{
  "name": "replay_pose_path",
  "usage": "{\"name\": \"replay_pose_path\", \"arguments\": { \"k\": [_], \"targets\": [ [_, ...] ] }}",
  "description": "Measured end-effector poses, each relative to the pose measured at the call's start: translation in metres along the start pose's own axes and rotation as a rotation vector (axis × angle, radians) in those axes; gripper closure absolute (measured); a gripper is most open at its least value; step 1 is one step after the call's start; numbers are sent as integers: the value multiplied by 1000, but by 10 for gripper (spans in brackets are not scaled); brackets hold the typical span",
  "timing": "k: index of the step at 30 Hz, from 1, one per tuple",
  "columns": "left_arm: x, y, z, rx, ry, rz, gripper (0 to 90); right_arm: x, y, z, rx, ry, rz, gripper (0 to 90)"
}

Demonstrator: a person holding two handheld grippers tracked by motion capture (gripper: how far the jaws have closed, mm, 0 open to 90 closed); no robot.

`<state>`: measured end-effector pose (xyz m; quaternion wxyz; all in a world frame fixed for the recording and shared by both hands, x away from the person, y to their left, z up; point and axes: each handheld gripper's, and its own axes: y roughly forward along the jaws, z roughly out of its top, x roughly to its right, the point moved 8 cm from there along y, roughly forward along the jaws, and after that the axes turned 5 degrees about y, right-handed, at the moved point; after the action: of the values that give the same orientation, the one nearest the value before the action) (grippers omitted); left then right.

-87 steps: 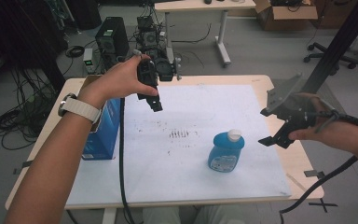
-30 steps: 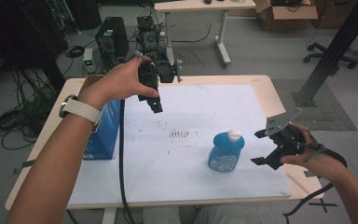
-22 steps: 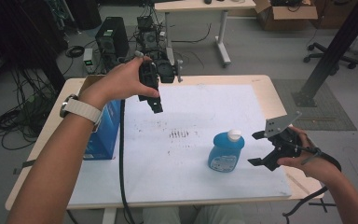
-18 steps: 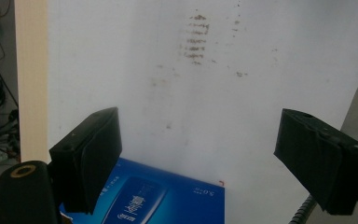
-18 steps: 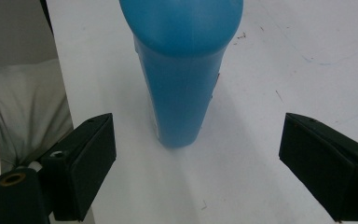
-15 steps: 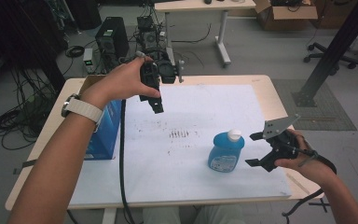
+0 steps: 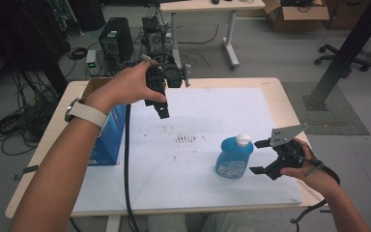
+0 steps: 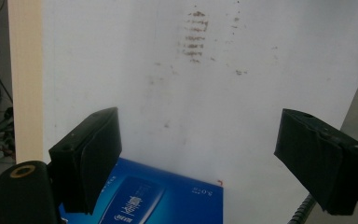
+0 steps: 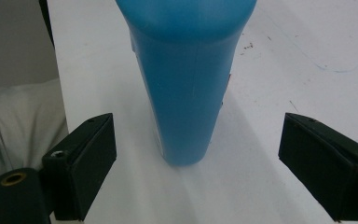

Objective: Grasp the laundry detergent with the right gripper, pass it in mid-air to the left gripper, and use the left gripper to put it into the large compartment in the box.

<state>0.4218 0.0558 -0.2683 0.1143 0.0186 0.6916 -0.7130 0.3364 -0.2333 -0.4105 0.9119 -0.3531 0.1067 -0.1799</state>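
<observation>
A blue bottle (image 7: 235,156) with a white cap stands upright on the white sheet (image 7: 198,116) at the table's right. My right gripper (image 7: 257,156) is open just to the right of it, jaws pointing at the bottle (image 9: 191,79), which stands a little ahead of the gap between them. My left gripper (image 7: 162,108) is held up in the air over the far left of the sheet, open, with nothing between its jaws. Below it lies a blue box (image 8: 149,196).
The blue box (image 7: 107,137) stands at the table's left edge. Dark smudges (image 7: 187,139) mark the sheet's middle. Beyond the far edge are computer cases and cables (image 7: 116,41) on the floor. A black cable (image 7: 125,164) trails from my left gripper across the sheet.
My right gripper has come down from the air at the right and moved left, close up to the blue bottle. The left gripper has stayed put.
</observation>
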Motion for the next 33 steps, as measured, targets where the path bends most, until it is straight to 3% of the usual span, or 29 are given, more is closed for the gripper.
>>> {"name": "replay_pose_path", "arguments": {
  "k": [33],
  "targets": [
    [1, 3, 3, -31, -5, -12, 147, 3, 18, -14, 122, 47, 33, 109]
  ]
}}
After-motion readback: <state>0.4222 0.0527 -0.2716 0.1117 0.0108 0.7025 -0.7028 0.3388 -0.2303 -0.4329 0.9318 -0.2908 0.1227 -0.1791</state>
